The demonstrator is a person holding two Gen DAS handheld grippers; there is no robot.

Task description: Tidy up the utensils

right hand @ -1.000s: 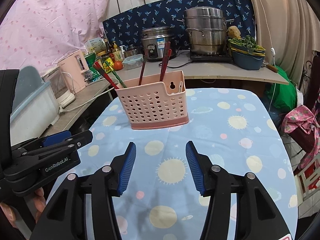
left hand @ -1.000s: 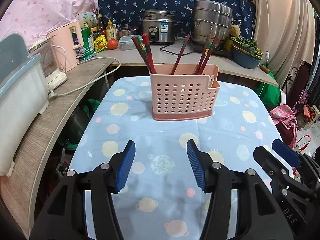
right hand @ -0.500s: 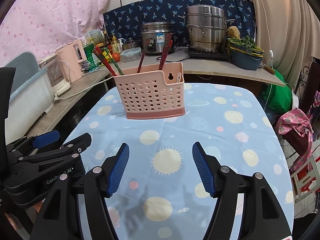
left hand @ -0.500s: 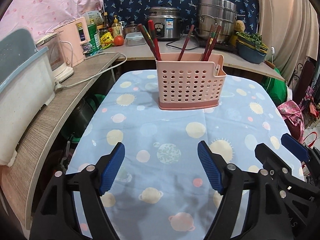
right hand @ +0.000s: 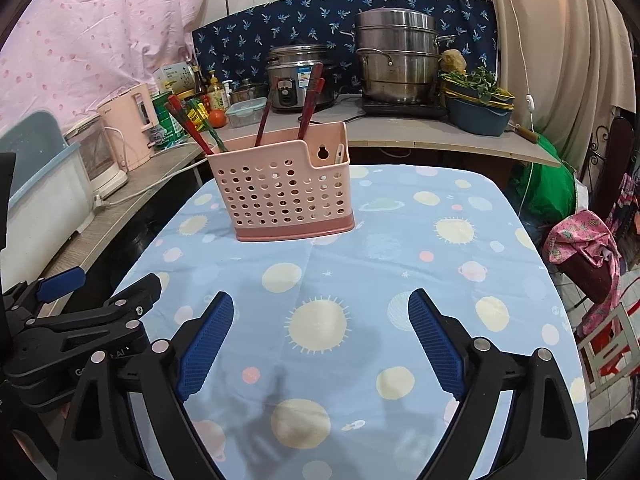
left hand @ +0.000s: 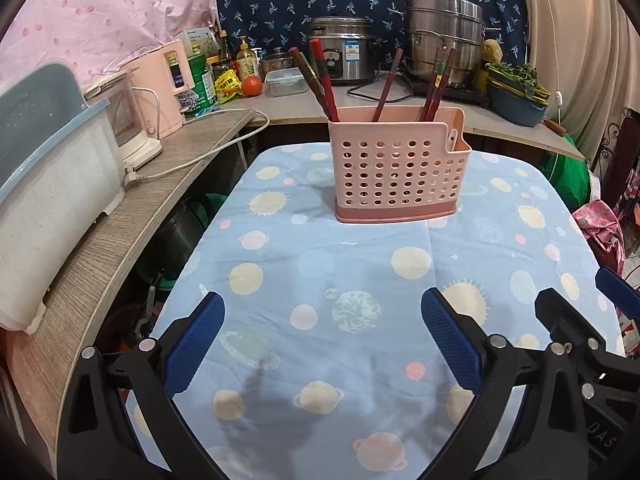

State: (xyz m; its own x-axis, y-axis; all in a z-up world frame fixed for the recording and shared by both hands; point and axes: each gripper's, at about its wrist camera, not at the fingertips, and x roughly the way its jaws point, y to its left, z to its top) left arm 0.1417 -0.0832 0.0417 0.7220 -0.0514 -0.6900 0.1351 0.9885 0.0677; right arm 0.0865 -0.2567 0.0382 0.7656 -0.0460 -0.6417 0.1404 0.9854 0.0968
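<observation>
Hovering low over near end of tablecloth (left hand: 500,200), left gripper (left hand: 322,318) and right gripper (right hand: 320,320) both had jaws just opening, spread wide, nothing between pads. Pink caddy (left hand: 394,172) stood upright ahead near table's far end, well apart from both. Chopsticks (left hand: 320,80) already in it, long axes near vertical, leaning. Caddy lay ahead-right of left gripper, ahead-left of right gripper; neither clearly nearer.

One pink holder (left hand: 396,176), five red chopsticks (left hand: 386,86), two tools (left hand: 322,334).
</observation>
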